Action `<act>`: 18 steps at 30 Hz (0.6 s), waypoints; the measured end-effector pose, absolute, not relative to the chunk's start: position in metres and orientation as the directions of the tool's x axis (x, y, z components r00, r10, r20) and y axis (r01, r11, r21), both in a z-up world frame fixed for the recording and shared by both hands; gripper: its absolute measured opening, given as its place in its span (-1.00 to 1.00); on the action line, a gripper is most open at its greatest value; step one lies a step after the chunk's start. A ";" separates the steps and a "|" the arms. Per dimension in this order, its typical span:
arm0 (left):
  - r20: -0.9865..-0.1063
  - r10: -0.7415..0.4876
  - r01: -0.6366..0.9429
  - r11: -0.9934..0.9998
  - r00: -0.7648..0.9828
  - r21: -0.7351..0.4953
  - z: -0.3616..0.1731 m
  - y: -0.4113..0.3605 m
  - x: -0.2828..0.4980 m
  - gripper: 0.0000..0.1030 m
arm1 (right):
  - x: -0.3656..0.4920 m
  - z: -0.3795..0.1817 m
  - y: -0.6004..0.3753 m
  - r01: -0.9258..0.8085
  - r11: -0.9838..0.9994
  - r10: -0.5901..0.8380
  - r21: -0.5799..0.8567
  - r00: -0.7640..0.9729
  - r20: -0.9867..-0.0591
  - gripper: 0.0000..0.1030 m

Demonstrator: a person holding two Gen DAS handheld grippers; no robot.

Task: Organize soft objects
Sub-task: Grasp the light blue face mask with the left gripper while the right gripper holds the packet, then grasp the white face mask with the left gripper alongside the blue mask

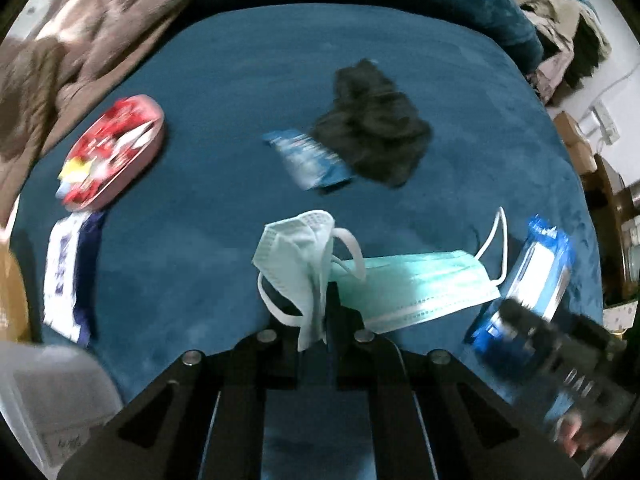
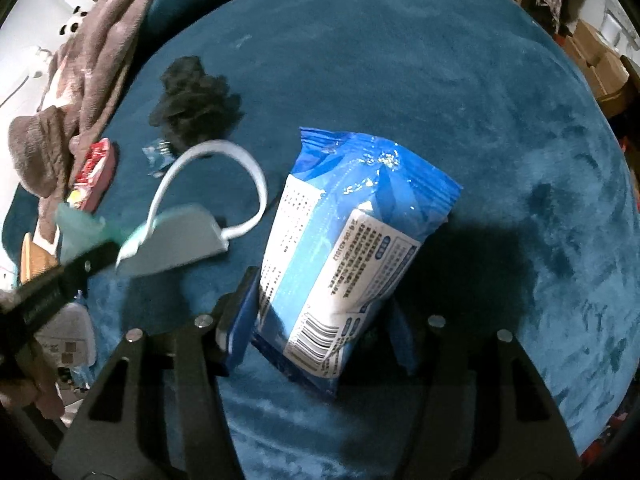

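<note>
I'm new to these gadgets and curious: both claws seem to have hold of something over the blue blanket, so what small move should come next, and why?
Probably lift the left gripper a little: it is shut on the crumpled pale-green face mask, which overlaps the flat green face mask. The right gripper holds the blue-and-white wipes pack.

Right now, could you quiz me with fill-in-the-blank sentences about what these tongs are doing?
1. The left tongs are shut on a pale green ____.
2. The right tongs grip a ____ wipes pack.
3. Everything lies on a teal ____.
4. The dark cloth partly overlaps a small blue ____.

Missing words: face mask; blue; blanket; packet
</note>
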State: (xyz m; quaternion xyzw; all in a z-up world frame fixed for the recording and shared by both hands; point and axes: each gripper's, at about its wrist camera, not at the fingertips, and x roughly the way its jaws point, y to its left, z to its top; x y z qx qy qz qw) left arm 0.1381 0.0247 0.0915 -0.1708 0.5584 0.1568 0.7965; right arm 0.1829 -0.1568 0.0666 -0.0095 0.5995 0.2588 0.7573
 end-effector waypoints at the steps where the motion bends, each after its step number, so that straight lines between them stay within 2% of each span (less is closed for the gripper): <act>1: -0.943 0.061 -0.454 0.885 0.328 -0.100 0.093 0.029 0.127 -0.89 | 0.180 0.069 -0.155 -0.412 0.859 0.391 0.304 0.144 -0.909 0.13; 7: -0.951 0.071 -0.501 0.861 0.299 -0.093 0.093 0.041 0.079 -0.89 | 0.157 0.078 -0.135 -0.506 0.803 0.416 0.315 0.096 -0.904 0.13; 9: -0.958 0.122 -0.488 0.873 0.259 -0.021 0.092 0.041 0.067 -0.88 | 0.152 0.077 -0.120 -0.550 0.787 0.389 0.278 0.093 -0.917 0.13; 12: -0.944 0.286 -0.439 0.878 0.167 0.188 0.089 0.034 0.055 -0.87 | 0.144 0.074 -0.113 -0.583 0.777 0.354 0.237 0.093 -0.931 0.13; 16: -0.936 0.319 -0.399 0.885 0.149 0.239 0.077 0.031 0.057 -0.85 | 0.143 0.070 -0.111 -0.576 0.783 0.345 0.235 0.088 -0.934 0.13; 18: -0.937 0.310 -0.367 0.900 0.163 0.234 0.068 0.024 0.061 -0.60 | 0.143 0.069 -0.111 -0.571 0.788 0.339 0.230 0.090 -0.937 0.13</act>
